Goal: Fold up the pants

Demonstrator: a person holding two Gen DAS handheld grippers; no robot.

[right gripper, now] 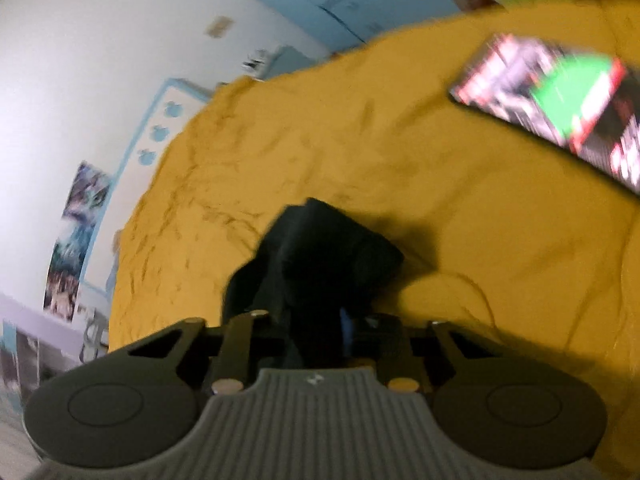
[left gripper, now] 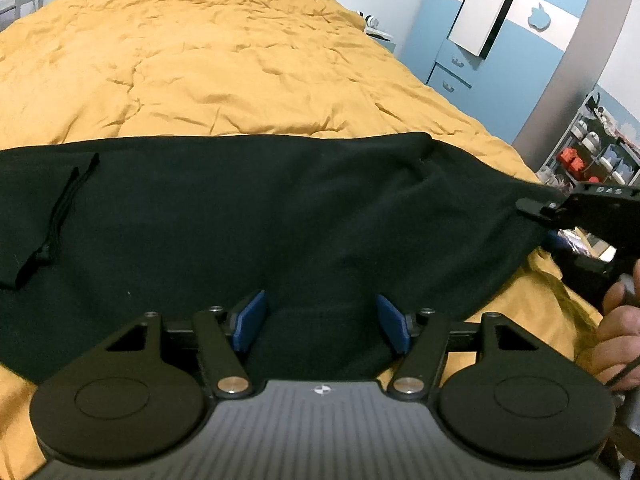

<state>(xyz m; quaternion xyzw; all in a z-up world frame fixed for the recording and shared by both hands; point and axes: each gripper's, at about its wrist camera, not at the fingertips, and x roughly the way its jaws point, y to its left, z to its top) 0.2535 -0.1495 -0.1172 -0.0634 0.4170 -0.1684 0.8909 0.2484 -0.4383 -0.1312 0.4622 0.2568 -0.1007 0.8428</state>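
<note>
Black pants (left gripper: 248, 216) lie spread across a mustard-yellow quilt (left gripper: 200, 60), with a drawstring (left gripper: 60, 216) at the left. My left gripper (left gripper: 322, 320) is open, its blue pads (left gripper: 250, 318) standing apart over the near edge of the pants. My right gripper (left gripper: 532, 208) shows at the far right of the left wrist view, pinching the pants' right end. In the blurred right wrist view the right gripper (right gripper: 316, 328) is shut on a bunch of black pants fabric (right gripper: 316, 248), lifted above the quilt (right gripper: 440, 200).
A phone or tablet with a lit screen (right gripper: 560, 100) lies on the quilt to the right. Blue-and-white wardrobes (left gripper: 500, 40) and a shelf rack with containers (left gripper: 592, 152) stand past the bed's right edge. A hand (left gripper: 620, 320) holds the right gripper.
</note>
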